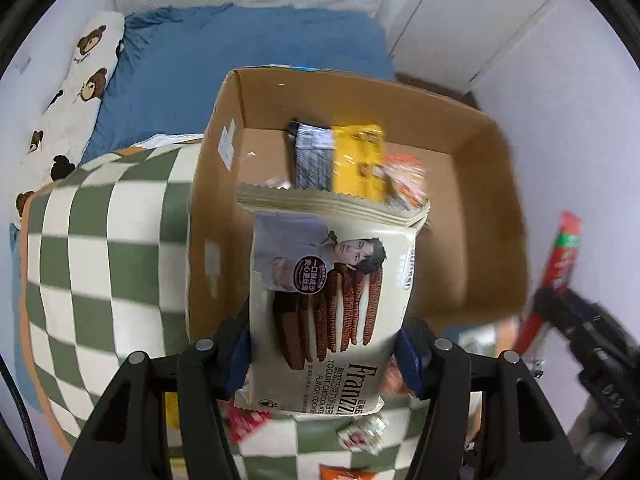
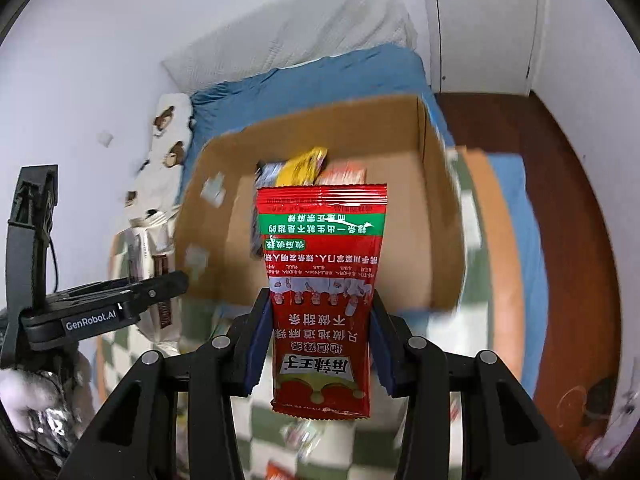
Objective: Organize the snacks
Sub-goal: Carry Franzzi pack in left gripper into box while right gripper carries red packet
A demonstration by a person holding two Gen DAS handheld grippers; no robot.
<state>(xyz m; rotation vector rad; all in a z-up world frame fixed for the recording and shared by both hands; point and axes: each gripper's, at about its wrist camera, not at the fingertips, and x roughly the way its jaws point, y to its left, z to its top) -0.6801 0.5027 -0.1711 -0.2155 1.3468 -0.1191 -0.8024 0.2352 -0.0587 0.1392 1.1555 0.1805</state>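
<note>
Bedroom setting: white walls, a bed under a blue sheet, a bear-print pillow at its left edge, and a green-and-white checked blanket spread nearer the cameras.

Container: one open cardboard box standing on the bed, its flaps up.

Already in the box: a dark striped packet, a yellow packet beside it, and an orange-red packet partly under the yellow one. Most of the box floor remains bare.

In transit, item one: a cream cookie pack, clamped between the blue pads of the left gripper and hanging over the near wall of the box.

In transit, item two: a red spicy-strip sachet, pinched at its lower half by the right gripper, held upright in front of the box.

Outstanding: several small wrapped snacks lie loose on the checked blanket below both grippers, blurred, count uncertain.

Progress, as judged: early to middle. Three packets are stowed, two are about to go in, and the loose ones are yet to be collected.
</note>
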